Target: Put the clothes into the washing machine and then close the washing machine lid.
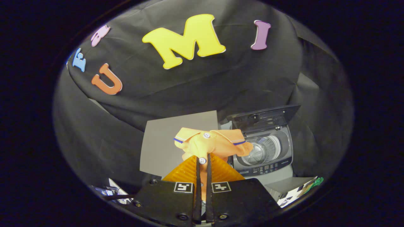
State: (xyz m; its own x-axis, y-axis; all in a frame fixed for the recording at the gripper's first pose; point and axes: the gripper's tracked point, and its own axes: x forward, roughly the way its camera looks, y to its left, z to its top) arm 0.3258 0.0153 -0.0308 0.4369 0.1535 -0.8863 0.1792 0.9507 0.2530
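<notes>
We see our tool [203, 164] with its two fingers drawn almost together, clamped on an orange shirt [210, 143] along its button placket, so that a narrow strip of the cloth shows between them. One white button [202, 160] sits right at the fingertips [198, 162], and a second white button [206, 135] lies higher up, near the collar [189, 136]. The collar carries a thin blue stripe along its edge, and it spreads out to both sides above the fingers. The shirt bunches up just ahead of the fingers, and part of it hangs in front of the washing machine [268, 157], covering that machine's near left corner from our view. The washing machine stands beyond the fingers and off to their right, and its lid [263, 118] is raised and tilted back. We look down into its open drum [260, 151], whose ribbed metal wall and round bottom plate are plain to see. A control panel runs along the machine's front edge. A grey counter [170, 142] lies beyond the fingers to the left of the machine.
</notes>
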